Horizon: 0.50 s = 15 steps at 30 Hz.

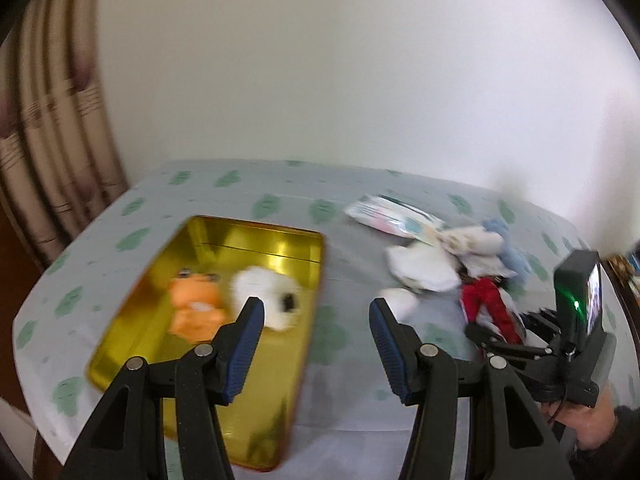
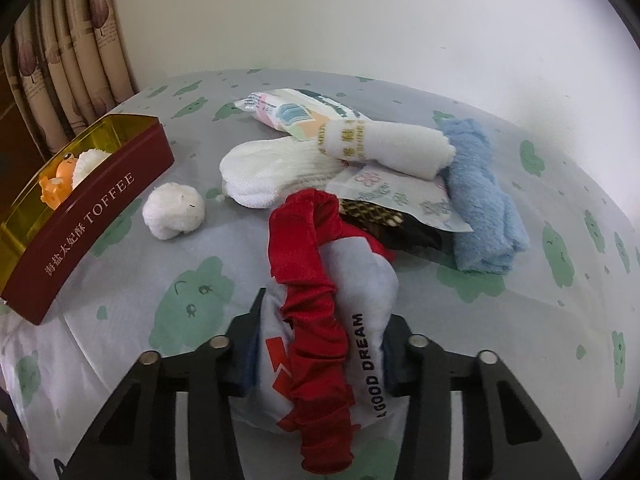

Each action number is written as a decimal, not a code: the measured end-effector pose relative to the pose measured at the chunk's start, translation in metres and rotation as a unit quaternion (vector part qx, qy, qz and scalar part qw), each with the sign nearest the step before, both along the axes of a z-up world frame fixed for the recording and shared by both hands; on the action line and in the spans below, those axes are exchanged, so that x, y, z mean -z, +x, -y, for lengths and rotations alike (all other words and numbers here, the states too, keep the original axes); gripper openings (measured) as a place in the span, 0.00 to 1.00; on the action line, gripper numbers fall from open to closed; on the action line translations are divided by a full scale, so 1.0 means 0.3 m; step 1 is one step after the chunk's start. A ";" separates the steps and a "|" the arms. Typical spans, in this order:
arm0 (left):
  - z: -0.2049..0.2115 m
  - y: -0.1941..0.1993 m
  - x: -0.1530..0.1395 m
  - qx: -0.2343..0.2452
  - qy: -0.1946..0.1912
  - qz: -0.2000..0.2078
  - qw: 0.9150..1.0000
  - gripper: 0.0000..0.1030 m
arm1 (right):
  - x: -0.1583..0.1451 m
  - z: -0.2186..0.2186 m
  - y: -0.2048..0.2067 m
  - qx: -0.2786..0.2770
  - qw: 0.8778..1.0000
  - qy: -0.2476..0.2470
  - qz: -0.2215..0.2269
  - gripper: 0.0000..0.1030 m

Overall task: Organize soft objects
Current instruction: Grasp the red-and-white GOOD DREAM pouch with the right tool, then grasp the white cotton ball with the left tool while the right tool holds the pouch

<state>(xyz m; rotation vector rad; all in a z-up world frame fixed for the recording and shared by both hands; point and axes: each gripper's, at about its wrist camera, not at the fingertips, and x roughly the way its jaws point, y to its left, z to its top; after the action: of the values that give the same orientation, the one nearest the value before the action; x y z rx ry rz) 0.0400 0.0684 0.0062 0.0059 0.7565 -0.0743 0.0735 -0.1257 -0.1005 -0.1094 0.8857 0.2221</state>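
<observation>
My right gripper (image 2: pixel 320 320) is shut on a grey eye mask (image 2: pixel 360 280) with a red ruffled strap, lettered "GOOD DREAM"; it also shows in the left wrist view (image 1: pixel 486 300). My left gripper (image 1: pixel 316 320) is open and empty above the right rim of the gold-lined toffee tin (image 1: pixel 256 400). In the tin lie an orange frog toy (image 1: pixel 196 304) and a white plush (image 1: pixel 268 292). The tin's red side shows in the right wrist view (image 2: pixel 80 216). A white fluffy ball (image 2: pixel 174 210) lies beside it.
On the green-patterned cloth (image 2: pixel 200 292) lies a pile: white socks (image 2: pixel 272 172), a rolled white towel (image 2: pixel 392 148), a blue towel (image 2: pixel 480 200), printed packets (image 2: pixel 296 112) and a dark patterned item (image 2: pixel 384 220). A curtain (image 2: pixel 72 40) hangs at left, a white wall behind.
</observation>
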 end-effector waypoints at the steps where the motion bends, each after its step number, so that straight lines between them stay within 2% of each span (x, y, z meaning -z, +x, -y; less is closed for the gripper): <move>1: 0.016 0.007 0.007 0.004 0.000 -0.004 1.000 0.54 | -0.001 0.009 -0.005 0.001 1.000 0.001 0.000 0.35; 11: 0.140 0.065 0.097 0.053 -0.013 -0.050 0.997 0.54 | 0.000 0.149 -0.065 0.034 0.999 -0.007 0.004 0.33; 15: 0.177 0.099 0.138 0.070 -0.020 -0.073 0.995 0.54 | 0.006 0.191 -0.077 0.045 0.999 0.008 0.005 0.33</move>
<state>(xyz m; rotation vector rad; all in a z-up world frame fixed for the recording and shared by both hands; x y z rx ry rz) 0.0696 0.0152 -0.0351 0.0157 0.9009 -0.2260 0.0504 -0.1831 -0.1023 -0.0563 0.8769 0.1439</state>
